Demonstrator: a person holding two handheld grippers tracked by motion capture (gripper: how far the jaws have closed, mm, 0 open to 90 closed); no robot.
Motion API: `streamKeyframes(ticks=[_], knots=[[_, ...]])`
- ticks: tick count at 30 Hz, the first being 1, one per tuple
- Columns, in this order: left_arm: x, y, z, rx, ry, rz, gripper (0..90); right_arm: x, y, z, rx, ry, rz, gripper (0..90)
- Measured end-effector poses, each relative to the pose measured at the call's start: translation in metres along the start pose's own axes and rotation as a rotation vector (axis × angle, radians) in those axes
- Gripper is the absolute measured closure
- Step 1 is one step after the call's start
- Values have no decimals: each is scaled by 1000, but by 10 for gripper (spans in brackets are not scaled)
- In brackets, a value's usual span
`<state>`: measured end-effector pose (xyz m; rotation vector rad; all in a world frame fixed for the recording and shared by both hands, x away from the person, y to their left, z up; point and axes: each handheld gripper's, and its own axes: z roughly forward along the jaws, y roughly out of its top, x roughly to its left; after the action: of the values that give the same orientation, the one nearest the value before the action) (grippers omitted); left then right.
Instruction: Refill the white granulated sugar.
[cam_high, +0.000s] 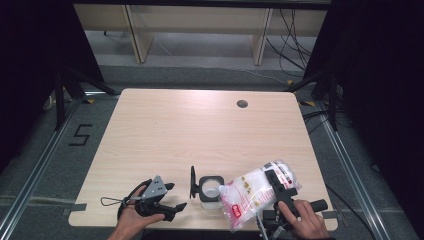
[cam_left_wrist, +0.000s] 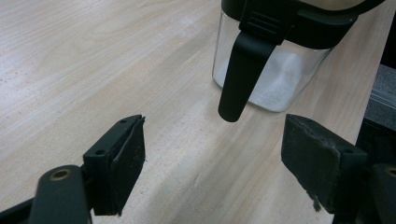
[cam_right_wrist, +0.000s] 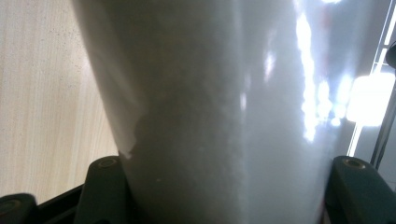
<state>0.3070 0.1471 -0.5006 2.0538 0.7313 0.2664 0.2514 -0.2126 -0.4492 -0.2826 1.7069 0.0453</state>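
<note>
Right gripper (cam_high: 276, 186) clamped on a bag (cam_high: 251, 192) of white grains, jaws pressed into both its sides (grains visible through the plastic). Just left of the bag, an open jar (cam_high: 210, 189), lid (cam_high: 192, 182) flipped up. Farther left, left gripper (cam_high: 172, 196) spread wide, holding nothing, low over the surface (cam_high: 200, 130).

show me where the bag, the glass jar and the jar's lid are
bag (cam_high: 250, 192), high view, on its clear plastic middle
glass jar (cam_left_wrist: 275, 81), left gripper view, on its glass wall
lid (cam_high: 192, 182), high view, on its black edge
</note>
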Motion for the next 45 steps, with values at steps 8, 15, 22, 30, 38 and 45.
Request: streamKeyframes(ticks=[8, 15, 22, 30, 38, 45], knots=[[0, 0, 0, -1, 1, -5, 213, -2, 3, 0, -29, -14, -20, 410], [1, 0, 0, 1, 0, 14, 213, -5, 2, -1, -9, -15, -52, 409], [1, 0, 0, 8, 2, 19, 213, -3, 5, -2, 3, -5, -49, 410], [0, 0, 0, 1, 2, 10, 213, -1, 2, -1, -5, -30, -35, 409], [0, 0, 0, 2, 4, 4, 213, -2, 3, 0, -26, -35, -47, 408], [0, 0, 0, -2, 0, 0, 213, 0, -1, 4, -75, -41, 10, 408]])
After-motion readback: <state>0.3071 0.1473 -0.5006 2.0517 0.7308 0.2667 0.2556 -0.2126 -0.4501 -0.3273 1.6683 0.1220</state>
